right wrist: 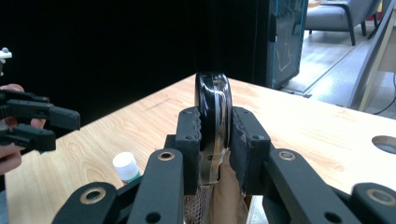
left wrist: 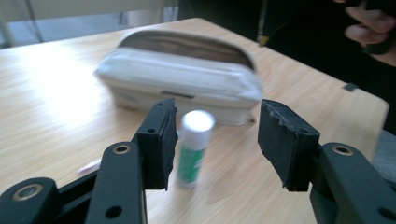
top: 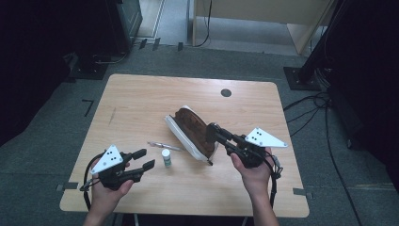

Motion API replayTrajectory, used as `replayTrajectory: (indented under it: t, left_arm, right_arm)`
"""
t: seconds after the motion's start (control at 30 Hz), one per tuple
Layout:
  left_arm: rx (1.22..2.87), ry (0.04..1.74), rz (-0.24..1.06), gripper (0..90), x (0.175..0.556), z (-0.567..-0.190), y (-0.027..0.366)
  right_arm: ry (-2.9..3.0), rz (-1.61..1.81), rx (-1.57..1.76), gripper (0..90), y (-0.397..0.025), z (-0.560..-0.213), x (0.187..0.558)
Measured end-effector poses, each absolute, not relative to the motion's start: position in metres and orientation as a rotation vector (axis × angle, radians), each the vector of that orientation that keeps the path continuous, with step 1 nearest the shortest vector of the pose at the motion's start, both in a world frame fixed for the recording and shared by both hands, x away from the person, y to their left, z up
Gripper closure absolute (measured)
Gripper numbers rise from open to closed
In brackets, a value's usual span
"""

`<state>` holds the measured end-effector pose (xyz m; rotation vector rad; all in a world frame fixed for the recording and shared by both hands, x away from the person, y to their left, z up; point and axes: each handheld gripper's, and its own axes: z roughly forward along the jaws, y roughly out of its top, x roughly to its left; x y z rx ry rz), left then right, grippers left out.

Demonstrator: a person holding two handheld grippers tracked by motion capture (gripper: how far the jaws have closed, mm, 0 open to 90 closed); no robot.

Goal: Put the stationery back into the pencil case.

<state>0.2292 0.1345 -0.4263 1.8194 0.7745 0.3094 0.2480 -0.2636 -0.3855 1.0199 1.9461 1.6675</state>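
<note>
I am squeezing a round black thing [right wrist: 213, 109] between my right gripper [right wrist: 214, 135] jaws, over the open pouch [top: 190, 133] | my left gripper [left wrist: 215, 140] is gaping, glue stick [left wrist: 193, 148] standing just past its jaws | glue stick and pen [top: 164, 146] are waiting outside the pouch

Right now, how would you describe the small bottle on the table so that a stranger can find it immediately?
Find the wooden table and the open white pouch at its centre. On the pouch's left side, toward the left gripper, stands a small upright bottle. Its white cap and green label distinguish it from the thin pen lying flat beside it.
</note>
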Motion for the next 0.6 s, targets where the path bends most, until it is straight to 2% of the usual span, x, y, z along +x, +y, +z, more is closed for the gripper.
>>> replayTrajectory:
  t: [0.6]
  left_arm:
    - [1.826,1.002,0.387,47.3,0.253,-0.476,0.173]
  right_arm:
    - [2.034,1.524,1.059,74.2,-0.238,-0.417,0.268]
